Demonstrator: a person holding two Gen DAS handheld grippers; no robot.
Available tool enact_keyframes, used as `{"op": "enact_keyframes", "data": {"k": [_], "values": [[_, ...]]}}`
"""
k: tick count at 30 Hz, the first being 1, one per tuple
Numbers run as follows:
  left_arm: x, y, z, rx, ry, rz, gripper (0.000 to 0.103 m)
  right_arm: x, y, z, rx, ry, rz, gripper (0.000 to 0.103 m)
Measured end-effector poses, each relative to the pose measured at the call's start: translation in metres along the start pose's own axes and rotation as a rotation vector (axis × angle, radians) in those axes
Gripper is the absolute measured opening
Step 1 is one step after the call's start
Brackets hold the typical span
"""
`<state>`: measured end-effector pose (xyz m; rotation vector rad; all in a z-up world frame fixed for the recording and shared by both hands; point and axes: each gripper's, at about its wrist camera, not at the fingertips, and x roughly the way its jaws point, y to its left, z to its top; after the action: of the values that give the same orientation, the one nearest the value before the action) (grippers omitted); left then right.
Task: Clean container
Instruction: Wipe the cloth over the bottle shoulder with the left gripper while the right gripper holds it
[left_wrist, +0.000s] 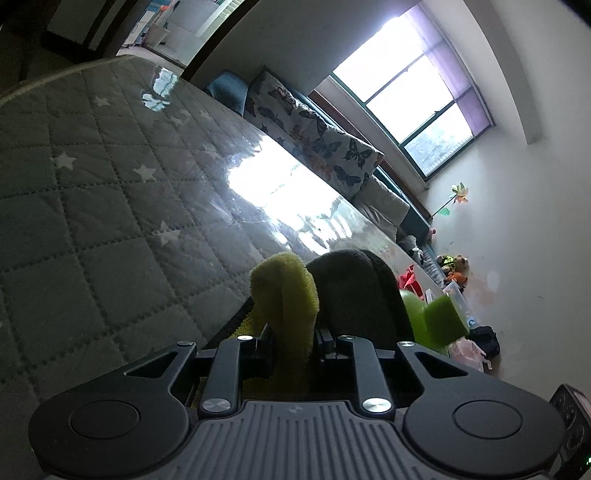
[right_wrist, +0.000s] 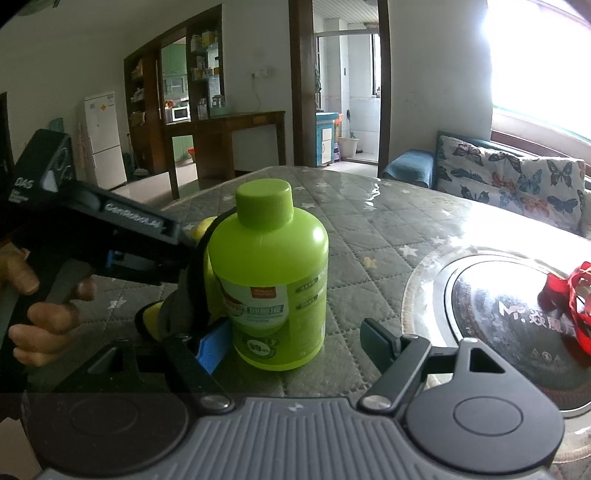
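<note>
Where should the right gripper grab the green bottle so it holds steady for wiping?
Probably low on the bottle's wide body, coming in level from the camera side. It stands upright on the table, the cloth covers its left flank, and the open right gripper already straddles the base. The cap is narrower and gives less hold.

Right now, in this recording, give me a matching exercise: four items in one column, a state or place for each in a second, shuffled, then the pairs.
Items
1. green bottle
2. yellow-and-grey cloth
3. right gripper
4. red mesh bag

States
A. jaws open around the bottle's base
B. upright on the quilted table cover, cap on
C. lying on the round dark glass plate
D. clamped in the left gripper

Pairs: 1-B, 2-D, 3-A, 4-C
</note>
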<state>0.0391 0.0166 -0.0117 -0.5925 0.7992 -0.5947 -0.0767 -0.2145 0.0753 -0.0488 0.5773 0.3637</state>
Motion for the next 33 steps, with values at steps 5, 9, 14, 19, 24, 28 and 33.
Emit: {"op": "enact_keyframes", "data": {"k": [5,9,14,19,24,28,33], "values": [[-0.011,-0.002,-0.007,-0.001,-0.011,-0.005,0.021,-0.001,0.001,-0.001,0.000,-0.002,-0.004,0.078],[-0.023,-0.006,-0.006,-0.010,-0.036,-0.038,0.021,-0.001,0.001,-0.001,0.002,-0.003,-0.006,0.078],[-0.037,-0.017,0.002,0.012,-0.071,-0.074,0.021,0.000,0.000,-0.001,0.004,-0.004,-0.006,0.078],[-0.041,-0.030,0.011,0.041,-0.099,-0.101,0.021,0.001,0.000,-0.001,0.006,-0.006,-0.005,0.078],[-0.030,-0.034,0.018,0.054,-0.099,-0.090,0.021,0.001,0.000,-0.001,0.010,-0.007,-0.004,0.078],[-0.021,-0.034,0.023,0.058,-0.096,-0.079,0.021,0.001,-0.001,-0.002,0.012,-0.008,-0.001,0.078],[-0.016,-0.024,0.022,0.028,-0.088,-0.068,0.021,0.001,-0.002,-0.002,0.017,-0.008,0.001,0.081]]}}
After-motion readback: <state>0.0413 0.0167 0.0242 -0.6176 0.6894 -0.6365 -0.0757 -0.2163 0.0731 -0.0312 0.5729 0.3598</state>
